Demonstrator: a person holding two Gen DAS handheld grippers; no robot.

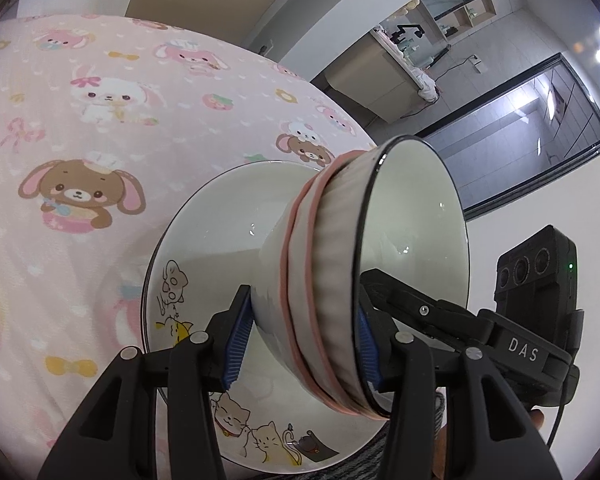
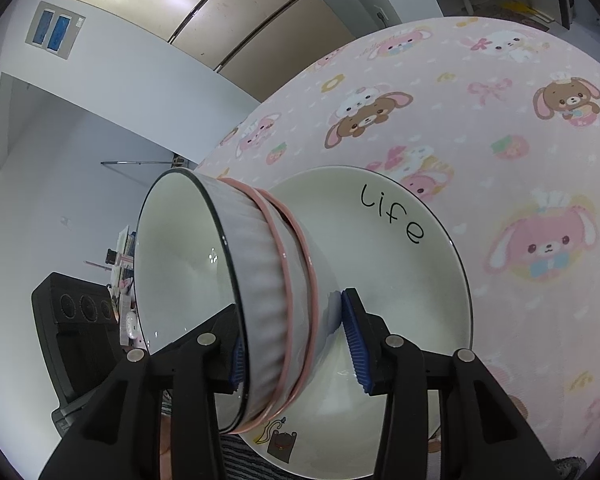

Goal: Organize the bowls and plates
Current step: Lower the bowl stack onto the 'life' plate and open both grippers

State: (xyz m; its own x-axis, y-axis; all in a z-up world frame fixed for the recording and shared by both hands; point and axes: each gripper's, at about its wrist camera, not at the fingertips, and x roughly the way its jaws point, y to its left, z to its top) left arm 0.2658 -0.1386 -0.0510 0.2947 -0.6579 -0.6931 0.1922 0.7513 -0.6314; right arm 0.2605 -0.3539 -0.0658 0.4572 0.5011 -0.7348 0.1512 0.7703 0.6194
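Note:
A stack of white bowls with pink rims (image 1: 332, 292) sits on a white plate (image 1: 204, 248) decorated with cartoon cats; in the right wrist view the same stack (image 2: 268, 288) stands on the plate (image 2: 400, 248), which reads "Life". My left gripper (image 1: 304, 340) is shut on the stack, one blue pad against the lowest bowl's outer wall, the other inside the top bowl. My right gripper (image 2: 296, 344) grips the stack from the opposite side in the same way. The right gripper's body (image 1: 536, 292) shows in the left wrist view.
The plate lies near the edge of a table covered with a pink bunny-and-bear tablecloth (image 1: 100, 140), which spreads wide beyond the plate (image 2: 520, 140). Beige cabinets (image 2: 240, 24) and a dark doorway (image 1: 520, 128) lie behind the table.

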